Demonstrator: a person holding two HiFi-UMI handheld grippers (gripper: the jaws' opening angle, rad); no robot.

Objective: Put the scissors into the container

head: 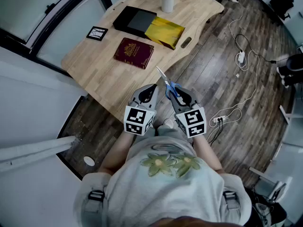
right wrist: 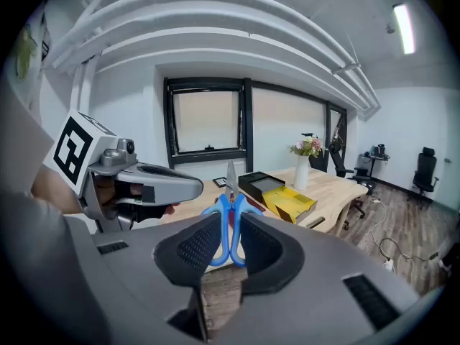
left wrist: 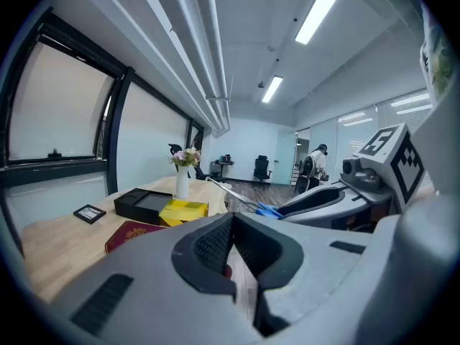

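Right tool [head: 177, 96] clamped on blue-handled steel scissors [head: 165, 82], blades pointing 11 o'clock at black rectangular container [head: 134, 21]; left tool [head: 147, 94] closed, empty.

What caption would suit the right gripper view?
Right gripper clamps blue scissors by the handles, blades pointing toward the wooden table ahead.

It's an office. Black swivel chairs [left wrist: 261, 168] stand beyond the wooden desk [head: 94, 60]. Strip lights [left wrist: 317, 11] run along the ceiling above it.
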